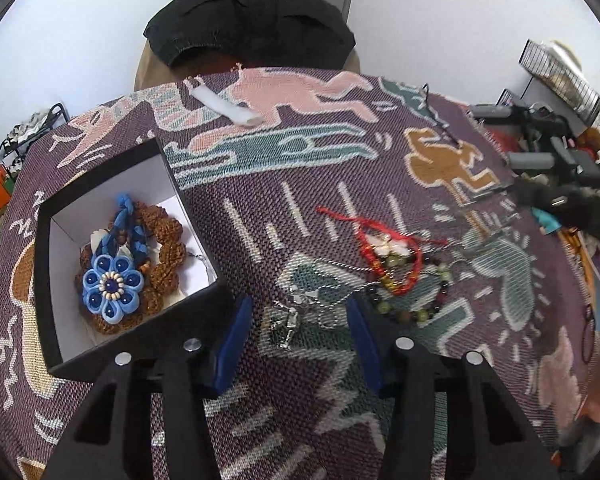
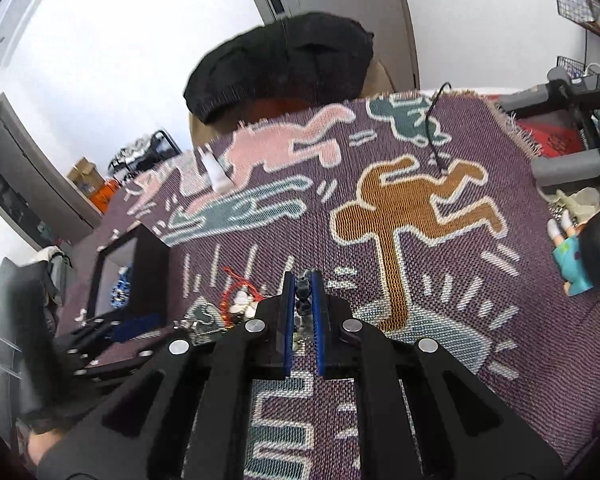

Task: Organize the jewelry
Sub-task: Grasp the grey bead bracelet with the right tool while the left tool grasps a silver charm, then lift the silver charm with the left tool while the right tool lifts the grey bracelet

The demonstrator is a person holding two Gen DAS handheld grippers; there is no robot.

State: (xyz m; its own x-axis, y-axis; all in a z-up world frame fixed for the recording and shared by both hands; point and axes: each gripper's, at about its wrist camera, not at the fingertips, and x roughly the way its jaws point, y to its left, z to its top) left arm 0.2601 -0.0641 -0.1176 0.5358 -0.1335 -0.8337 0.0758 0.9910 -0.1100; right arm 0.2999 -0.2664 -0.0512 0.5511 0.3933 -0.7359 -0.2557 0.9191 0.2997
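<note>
Chain position: silver chain with charm (image 1: 290, 316) lies on the woven cloth (image 1: 300, 168) directly ahead of the left gripper (image 1: 300, 312), between its two blue fingers (image 1: 236, 332), the charm just inside the fingertips.
Chain axis: charm bunched near the left finger; the thin chain trails away forward and to the right, toward the red cord bracelet (image 1: 388, 256), where it seems to run under or into the pile. Cannot tell whether it is tangled there.
Left gripper state: jaws wide apart, nothing between the pads but the chain lying on the cloth; whether the tips touch the cloth cannot be told.
Box: open black box (image 1: 112, 360) just left of the left gripper, touching or nearly touching its left finger; blue flower pendant (image 1: 112, 280) and brown beaded piece (image 1: 164, 240) already inside.
Pile: red cord bracelet and dark bead bracelet (image 1: 416, 304) ahead and right of the left gripper, the beads just beyond its right finger.
Right gripper state: right gripper (image 2: 303, 300) has jaws narrow, pinching a small dark beaded piece (image 2: 303, 284) that hangs between the pads, lifted above the cloth.
Right gripper relative to box: box (image 2: 148, 256) lies forward and well to its left, beyond the pile (image 2: 240, 300).
Nearer arm: left gripper is nearer both the chain and the box.
Judgement: next move for the left side likely a straight close on the charm, then a short swing left into the box; the trailing chain may drag the red cord along.
</note>
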